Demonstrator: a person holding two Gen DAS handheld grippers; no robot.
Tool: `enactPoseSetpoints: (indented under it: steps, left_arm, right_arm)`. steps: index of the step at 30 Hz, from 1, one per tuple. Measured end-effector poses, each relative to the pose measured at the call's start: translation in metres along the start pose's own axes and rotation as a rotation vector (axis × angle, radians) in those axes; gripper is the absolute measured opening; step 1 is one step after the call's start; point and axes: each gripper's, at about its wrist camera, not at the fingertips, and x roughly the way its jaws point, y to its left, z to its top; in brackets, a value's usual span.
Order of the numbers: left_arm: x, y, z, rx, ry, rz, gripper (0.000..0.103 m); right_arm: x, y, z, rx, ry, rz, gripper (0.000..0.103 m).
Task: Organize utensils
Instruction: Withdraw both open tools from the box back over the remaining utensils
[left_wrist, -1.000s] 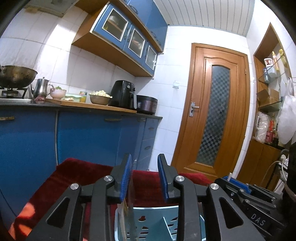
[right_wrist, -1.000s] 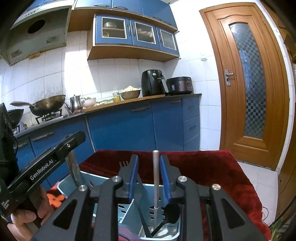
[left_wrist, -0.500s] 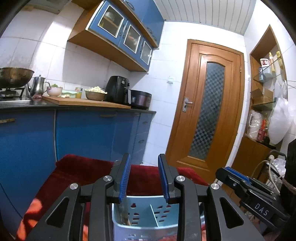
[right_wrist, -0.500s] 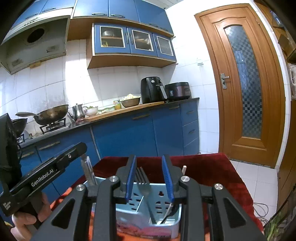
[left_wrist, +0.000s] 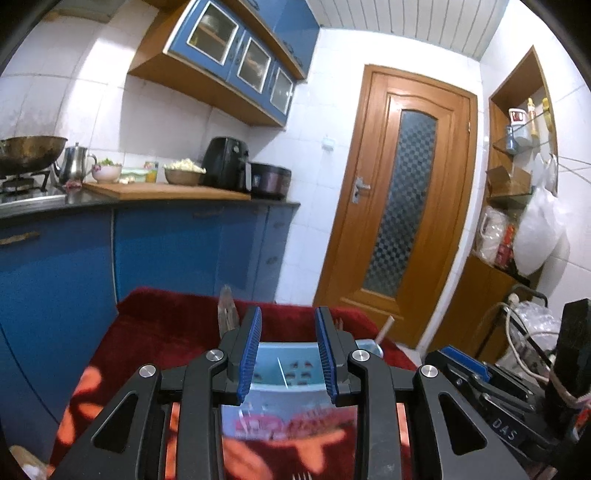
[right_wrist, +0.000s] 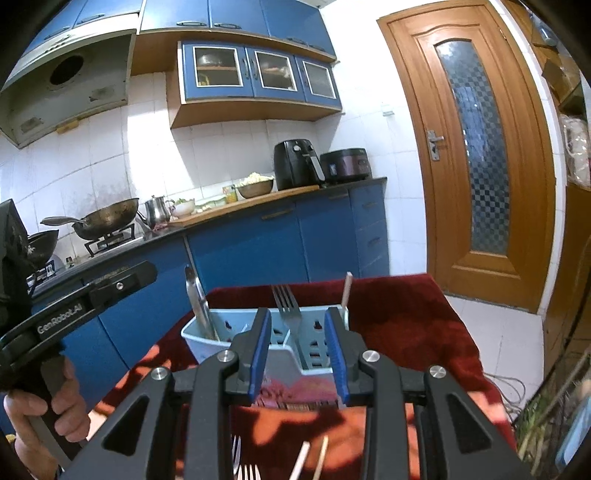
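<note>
utensil caddy (right_wrist: 221, 334) holds fork (right_wrist: 286, 302), both tools empty.

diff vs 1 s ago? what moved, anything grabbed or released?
Both grippers have backed away from the blue caddy, which now sits farther off in both wrist views. The right gripper had a metal handle between its fingers a second ago; now its jaws are empty, and a fork stands in the caddy. The left gripper holds nothing. Unchanged: caddy on the red cloth, loose utensils in front.

Both tools, left (left_wrist: 288, 354) and right (right_wrist: 298, 354), hang empty, blue pads parted.
</note>
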Motion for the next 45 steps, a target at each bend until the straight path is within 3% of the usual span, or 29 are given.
enactPoseSetpoints:
  steps: [7,10,14,26,35,41,45]
  left_arm:
    - [-0.021,-0.009,-0.015,-0.006,0.089,-0.003,0.031]
    - [-0.027,-0.01,-0.024,-0.013,0.131,-0.004,0.038]
    - [-0.032,-0.011,-0.038,-0.011,0.186,0.016,0.039]
    - [-0.013,-0.009,-0.091,0.005,0.477,0.038,0.039]
    - [0.007,-0.018,-0.121,0.027,0.655,0.005,0.039]
    - [0.017,-0.028,-0.14,0.083,0.752,-0.007,0.022]
    - [0.024,-0.027,-0.145,0.064,0.794,-0.016,0.019]
  right_arm:
    - [-0.021,0.002,-0.016,0.002,0.065,-0.001,0.036]
    - [-0.028,0.004,-0.026,0.001,0.095,-0.014,0.037]
    - [-0.036,0.002,-0.038,0.018,0.14,-0.032,0.046]
    - [-0.051,-0.018,-0.078,0.079,0.279,-0.068,0.052]
    - [-0.057,-0.034,-0.091,0.121,0.304,-0.083,0.056]
    - [-0.057,-0.042,-0.096,0.14,0.31,-0.082,0.056]
    - [-0.058,-0.046,-0.099,0.149,0.317,-0.076,0.056]
